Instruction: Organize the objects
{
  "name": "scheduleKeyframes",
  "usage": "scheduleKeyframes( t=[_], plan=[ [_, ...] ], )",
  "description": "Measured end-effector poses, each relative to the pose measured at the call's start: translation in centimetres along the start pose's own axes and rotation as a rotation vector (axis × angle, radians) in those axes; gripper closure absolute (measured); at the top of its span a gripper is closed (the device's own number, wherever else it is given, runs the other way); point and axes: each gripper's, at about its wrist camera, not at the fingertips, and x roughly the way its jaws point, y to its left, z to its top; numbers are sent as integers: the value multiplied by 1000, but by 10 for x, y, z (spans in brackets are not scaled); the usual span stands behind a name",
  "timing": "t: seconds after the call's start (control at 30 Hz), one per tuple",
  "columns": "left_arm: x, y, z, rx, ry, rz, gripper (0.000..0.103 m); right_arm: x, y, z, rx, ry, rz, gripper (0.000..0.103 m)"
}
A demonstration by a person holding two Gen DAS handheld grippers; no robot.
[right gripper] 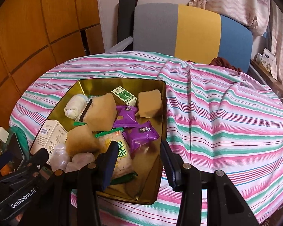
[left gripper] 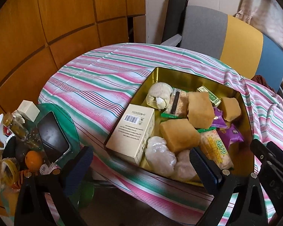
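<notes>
From the left wrist camera, the left gripper (left gripper: 141, 162) hung with its jaws spread wide and nothing between them, over the near edge of the gold tin (left gripper: 243, 101) that sat on the striped tablecloth (left gripper: 96, 86). The tin held the sorted things: a cream carton (left gripper: 132, 131) against its left wall, tan sponge blocks (left gripper: 179, 133) in the middle, purple snack packets (left gripper: 230, 133) toward the right wall and a rice-cracker packet (left gripper: 215, 148) near the front. At the table's left edge a green tray (left gripper: 66, 116) carried a phone (left gripper: 52, 133), an orange (left gripper: 33, 159) and a spice jar (left gripper: 17, 128), still outside the tin.

From the right wrist camera, the right gripper (right gripper: 139, 162) stood with jaws apart and empty, just above the front right corner of the tin, its left finger over the rice-cracker packet. The left gripper's body showed at the lower left, close beside it.

The likeliest trouble was the two tools knocking together, being so near. A finger could also catch the tin's raised wall and drag it across the loose cloth, or wrinkle the cloth where it already bunched at the far right edge. The crowded, leaning pile left little room for fingers.
</notes>
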Motion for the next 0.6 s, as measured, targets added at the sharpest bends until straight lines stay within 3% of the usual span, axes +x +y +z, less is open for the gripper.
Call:
scheduleKeyframes(
  t=[0.6],
  plan=[
    [1, 3, -1, 10, -10, 52, 0, 1, 2, -4, -1, 5, -9, 57]
  ],
)
